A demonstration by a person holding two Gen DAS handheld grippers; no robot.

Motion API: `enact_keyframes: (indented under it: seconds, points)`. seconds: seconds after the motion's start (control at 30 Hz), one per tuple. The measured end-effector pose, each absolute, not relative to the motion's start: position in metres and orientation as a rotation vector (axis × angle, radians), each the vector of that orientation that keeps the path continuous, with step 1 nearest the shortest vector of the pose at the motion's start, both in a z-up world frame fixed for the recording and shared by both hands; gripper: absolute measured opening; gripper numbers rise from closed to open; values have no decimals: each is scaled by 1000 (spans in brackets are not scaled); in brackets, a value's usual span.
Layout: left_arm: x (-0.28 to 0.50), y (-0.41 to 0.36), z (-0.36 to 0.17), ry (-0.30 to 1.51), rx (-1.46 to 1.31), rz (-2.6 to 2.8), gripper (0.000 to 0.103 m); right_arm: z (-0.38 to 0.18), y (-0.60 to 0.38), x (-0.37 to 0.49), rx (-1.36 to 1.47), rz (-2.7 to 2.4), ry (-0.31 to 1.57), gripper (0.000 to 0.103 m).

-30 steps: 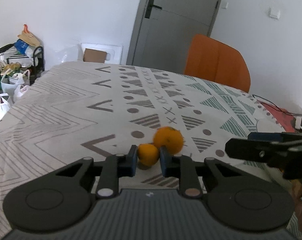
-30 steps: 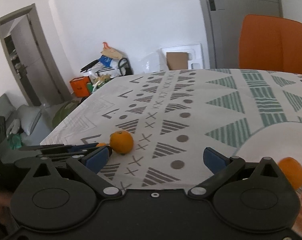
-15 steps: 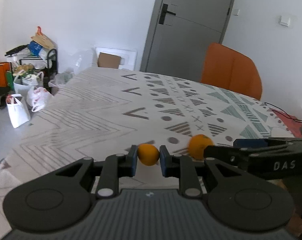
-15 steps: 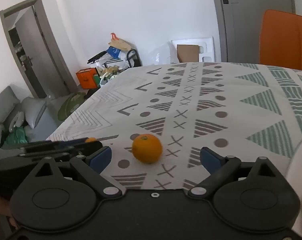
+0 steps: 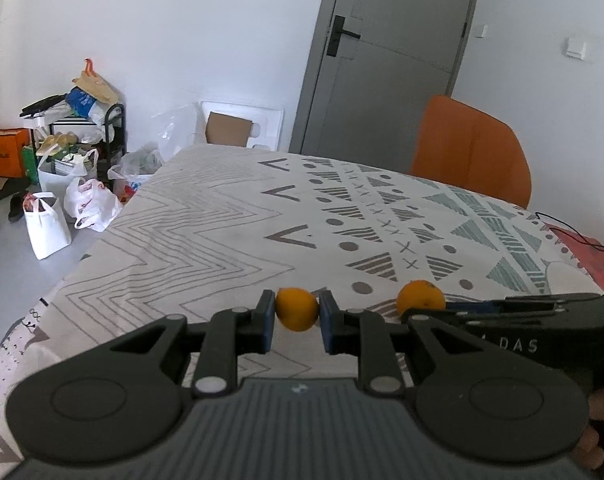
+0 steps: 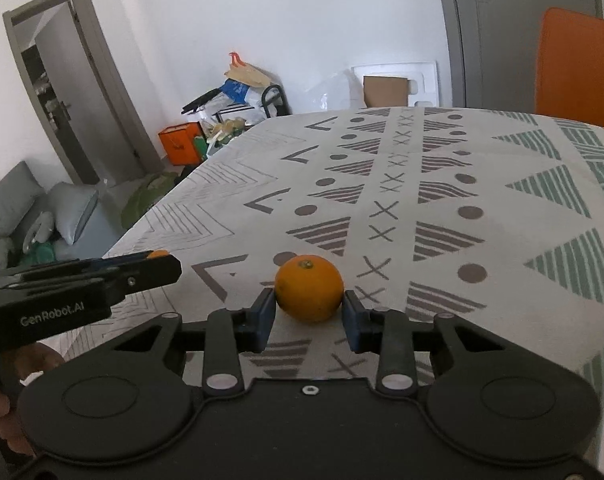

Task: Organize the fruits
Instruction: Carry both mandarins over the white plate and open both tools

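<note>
Two oranges were in play over the patterned tablecloth (image 5: 206, 240). The left gripper (image 5: 296, 320) held the small orange (image 5: 297, 309) pinched between its blue pads, raised above the cloth near its front edge. Just to the right of that fruit, the larger orange (image 6: 309, 293) sat on the cloth between the right gripper's (image 6: 309, 316) pads, which stood at its sides; whether they pressed it could not be told.
</note>
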State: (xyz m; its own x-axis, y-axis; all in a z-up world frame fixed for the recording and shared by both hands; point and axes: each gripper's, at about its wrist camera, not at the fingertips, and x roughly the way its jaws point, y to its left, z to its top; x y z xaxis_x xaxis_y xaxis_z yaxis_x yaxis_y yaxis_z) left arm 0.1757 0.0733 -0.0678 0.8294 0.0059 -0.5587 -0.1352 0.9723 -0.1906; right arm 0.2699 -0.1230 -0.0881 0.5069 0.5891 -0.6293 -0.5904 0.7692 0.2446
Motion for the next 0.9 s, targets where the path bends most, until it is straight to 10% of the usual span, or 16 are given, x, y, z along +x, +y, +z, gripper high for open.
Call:
enact_keyframes:
  seconds: [0.9]
  points:
    - [191,-14,-50,544,-160,-121,22,-47,-238,228,43,550,622,33]
